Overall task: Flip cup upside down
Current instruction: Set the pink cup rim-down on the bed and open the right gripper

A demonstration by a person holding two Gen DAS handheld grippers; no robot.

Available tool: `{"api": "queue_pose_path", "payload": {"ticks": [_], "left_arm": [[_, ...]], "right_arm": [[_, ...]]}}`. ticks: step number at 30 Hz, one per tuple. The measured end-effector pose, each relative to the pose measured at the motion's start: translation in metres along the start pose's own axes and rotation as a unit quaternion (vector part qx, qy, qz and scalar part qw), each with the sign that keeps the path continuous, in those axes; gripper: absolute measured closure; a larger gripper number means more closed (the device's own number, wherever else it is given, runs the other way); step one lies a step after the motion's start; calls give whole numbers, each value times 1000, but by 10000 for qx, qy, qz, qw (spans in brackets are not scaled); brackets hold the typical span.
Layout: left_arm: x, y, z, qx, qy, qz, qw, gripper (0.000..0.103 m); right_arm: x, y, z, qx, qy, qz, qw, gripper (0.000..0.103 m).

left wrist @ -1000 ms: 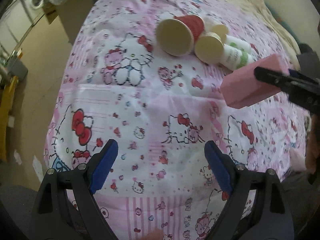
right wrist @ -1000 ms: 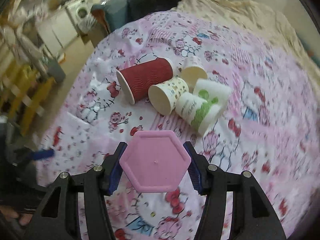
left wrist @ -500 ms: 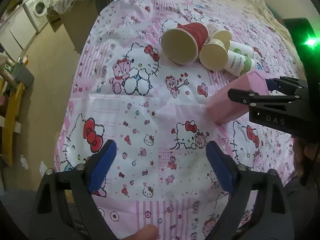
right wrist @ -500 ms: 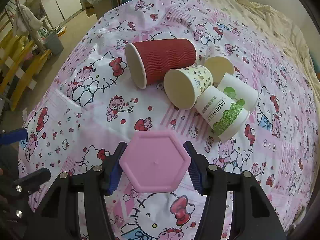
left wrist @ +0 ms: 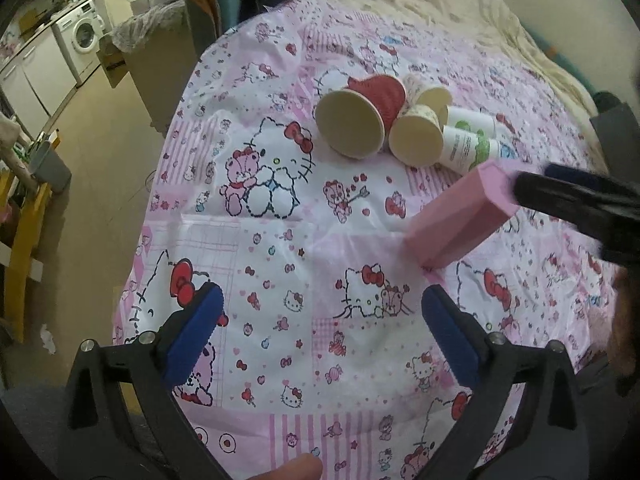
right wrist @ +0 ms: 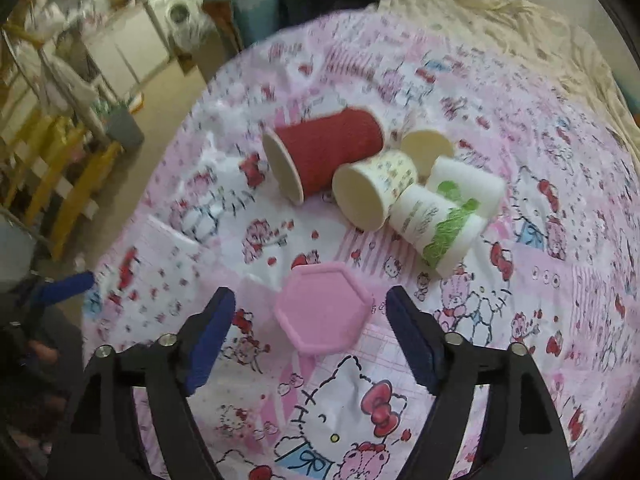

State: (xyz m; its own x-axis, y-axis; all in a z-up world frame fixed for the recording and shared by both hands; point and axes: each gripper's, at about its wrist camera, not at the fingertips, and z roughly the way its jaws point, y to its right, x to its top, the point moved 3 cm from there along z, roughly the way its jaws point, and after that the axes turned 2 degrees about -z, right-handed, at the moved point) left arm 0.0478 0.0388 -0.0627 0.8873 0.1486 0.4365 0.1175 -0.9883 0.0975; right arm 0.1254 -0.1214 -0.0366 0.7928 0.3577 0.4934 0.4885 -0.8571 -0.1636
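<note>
While the pink cup [right wrist: 323,309] stands base-up on the sheet [right wrist: 540,280], the R gripper [right wrist: 310,330] sits w/ jaws spread wide either side of it, neither blue pad touching it. In the R view the hexagonal base faces the camera, cup between the two fingers, apart from both. In the L view the cup [left wrist: 460,216] looks tilted, its lower end on the sheet, w/ the R gripper's dark finger [left wrist: 572,200] at its upper right end; can't tell there if it touches. L gripper [left wrist: 320,320] is nearer the sheet's front edge, jaws spread, nothing between them, well apart from the cup. Beyond the cup lie other cups on their sides in a cluster: red cup [right wrist: 324,156] w/ mouth toward the left, patterned cup [right wrist: 372,192] just beside it, two white/green cups [right wrist: 436,224] touching to its right, and a small one [right wrist: 426,146] behind. A thumb tip [left wrist: 292,468] shows at the bottom of the L view. Floor, a washer [left wrist: 82,38] and yellow furniture [left wrist: 24,240] lie off the bed's left side.
</note>
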Motion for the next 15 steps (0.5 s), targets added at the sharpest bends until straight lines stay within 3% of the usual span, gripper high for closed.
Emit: {"api": "queue_pose_path", "payload": {"ticks": [6, 11, 15], "left_arm": [[4, 3, -23, -194, 585, -132, 9980, 5], [3, 12, -50, -124, 1260, 57, 9919, 4], [-3, 20, -65, 6, 1687, 222, 9854, 1]], "right_arm": [[-42, 21, -57, -90, 968, 824, 9918, 2], [-73, 20, -73, -577, 1303, 933, 9854, 2], [-89, 24, -85, -520, 1690, 1278, 9759, 2]]}}
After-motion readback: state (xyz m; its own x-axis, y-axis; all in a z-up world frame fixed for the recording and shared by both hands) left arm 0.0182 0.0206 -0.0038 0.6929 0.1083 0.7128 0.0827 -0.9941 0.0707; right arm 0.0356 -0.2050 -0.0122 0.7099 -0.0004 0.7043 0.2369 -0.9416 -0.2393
